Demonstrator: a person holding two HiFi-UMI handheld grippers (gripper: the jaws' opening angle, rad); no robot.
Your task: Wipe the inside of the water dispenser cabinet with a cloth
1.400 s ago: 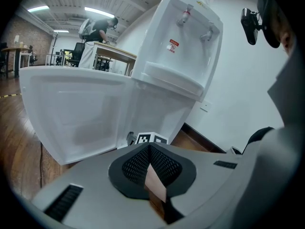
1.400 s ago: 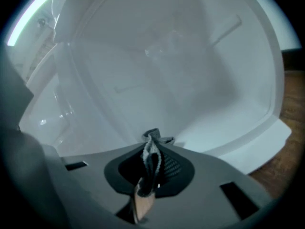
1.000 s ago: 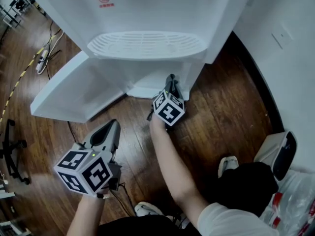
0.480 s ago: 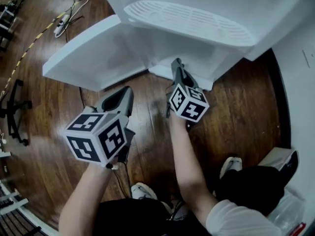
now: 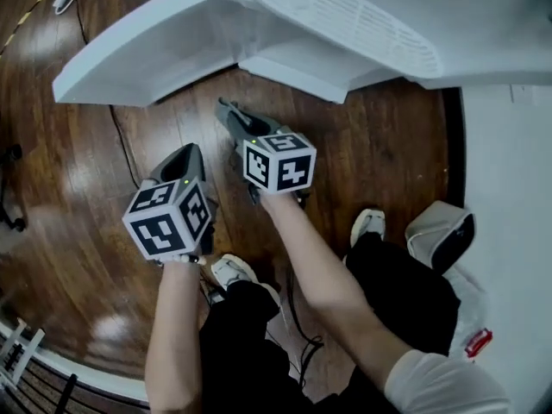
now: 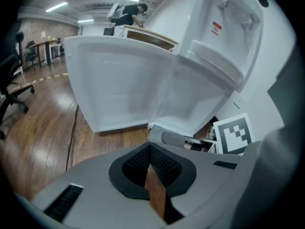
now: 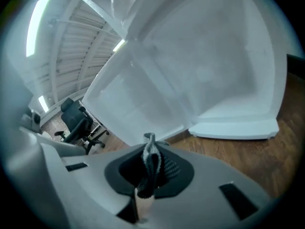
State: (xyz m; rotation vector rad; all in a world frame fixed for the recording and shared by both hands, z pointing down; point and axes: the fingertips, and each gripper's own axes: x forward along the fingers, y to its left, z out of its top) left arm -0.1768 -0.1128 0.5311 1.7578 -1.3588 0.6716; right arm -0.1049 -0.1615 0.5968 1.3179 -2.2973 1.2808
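My right gripper is clamped on the grey cloth, outside the open cabinet at upper right of frame. My left gripper is closed, empty. Step, as I judge it: approach. Next: advance the cloth inside and press it to a wall.

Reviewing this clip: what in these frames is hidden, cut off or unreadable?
1. Cloth: the right gripper view shows only a pinched strip in the right gripper. In the head view that gripper's body hides it.
2. Cabinet inside: in the head view the drip tray overhangs it. The right gripper view is too pale to judge dirt.
3. Red label: left gripper view, print too small to read.
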